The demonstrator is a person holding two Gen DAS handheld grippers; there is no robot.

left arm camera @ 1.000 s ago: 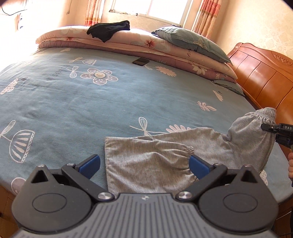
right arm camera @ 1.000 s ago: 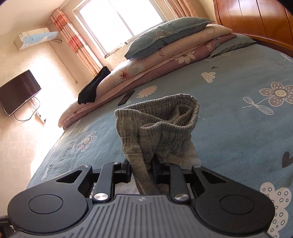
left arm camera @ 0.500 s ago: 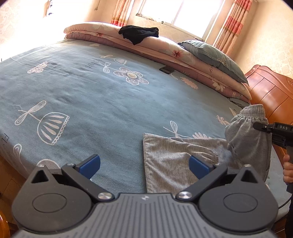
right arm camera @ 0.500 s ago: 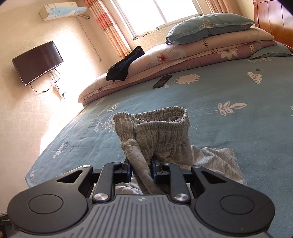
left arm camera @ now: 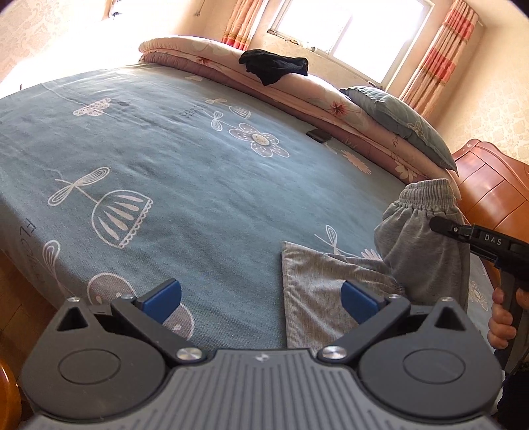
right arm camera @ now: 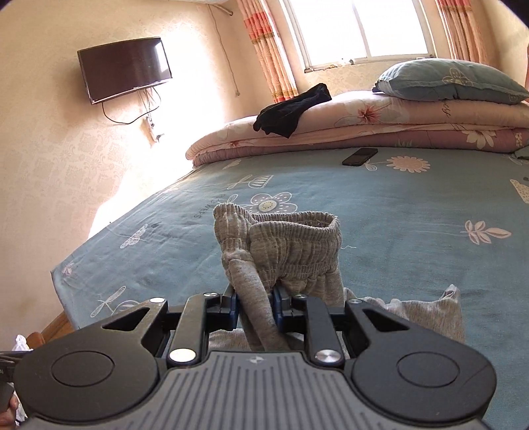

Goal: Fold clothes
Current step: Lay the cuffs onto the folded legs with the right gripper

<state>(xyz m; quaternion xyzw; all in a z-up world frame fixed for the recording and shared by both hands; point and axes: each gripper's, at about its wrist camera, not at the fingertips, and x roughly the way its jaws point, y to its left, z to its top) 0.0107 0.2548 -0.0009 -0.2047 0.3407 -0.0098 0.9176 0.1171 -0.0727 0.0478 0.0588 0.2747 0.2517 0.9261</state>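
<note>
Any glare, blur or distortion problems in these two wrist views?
Left wrist view: the window and the upper left wall are blown out; fisheye bends the bed into a dome; the grey trousers stay sharp. Right wrist view: sun glare washes out the wall beside the quilt; the TV curves; no motion blur.

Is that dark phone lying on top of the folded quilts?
No, the phone lies flat on the blue bedsheet, just in front of the quilts.

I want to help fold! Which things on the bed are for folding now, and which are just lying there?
For the job: grey trousers, clamped by the right hand-held gripper; left hand-held gripper, open.

Just lying about: black garment, phone, pillow, folded quilts.
</note>
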